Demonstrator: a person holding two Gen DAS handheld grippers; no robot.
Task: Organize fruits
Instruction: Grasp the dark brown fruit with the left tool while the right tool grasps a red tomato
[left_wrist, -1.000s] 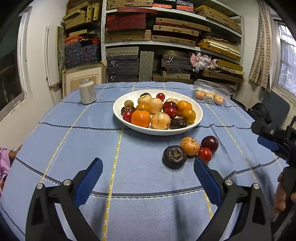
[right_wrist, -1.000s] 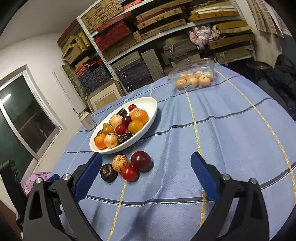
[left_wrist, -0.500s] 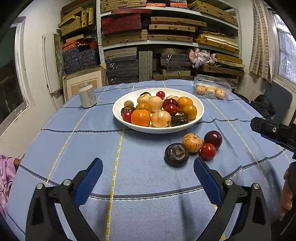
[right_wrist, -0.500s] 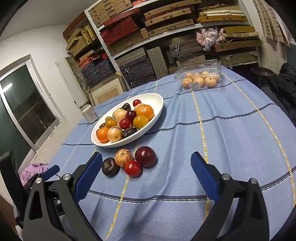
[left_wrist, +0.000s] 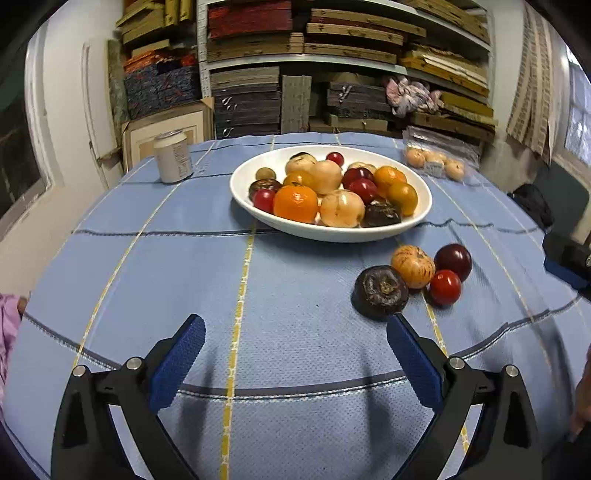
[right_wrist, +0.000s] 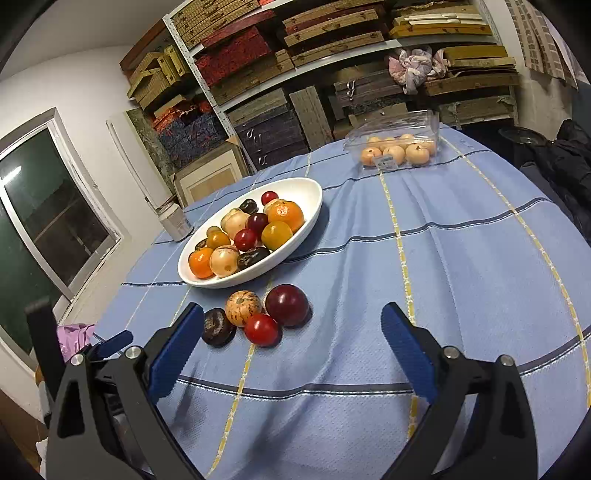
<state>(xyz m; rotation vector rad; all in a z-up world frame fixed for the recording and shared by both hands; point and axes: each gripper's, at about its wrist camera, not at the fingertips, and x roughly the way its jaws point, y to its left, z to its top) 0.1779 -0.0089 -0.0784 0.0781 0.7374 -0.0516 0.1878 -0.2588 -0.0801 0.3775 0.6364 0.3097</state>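
Both my grippers, left (left_wrist: 295, 354) & right (right_wrist: 291, 339), have jaws spread wide, holding nothing. Four loose fruits (right_wrist: 255, 317) lie bunched on the surface w/ the full bowl (right_wrist: 310, 192) just behind, nothing blocking them. Left view alone shows the can (left_wrist: 172, 156) fully; the fruit box (right_wrist: 397, 144) reads clearer from the right.

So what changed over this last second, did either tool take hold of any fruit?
No. Both tools only moved closer to the four loose fruits: in the left wrist view the dark wrinkled fruit now sits just above the left tool; the right tool neared the red tomato. Both are open and empty. The white bowl, can and clear box stayed put.
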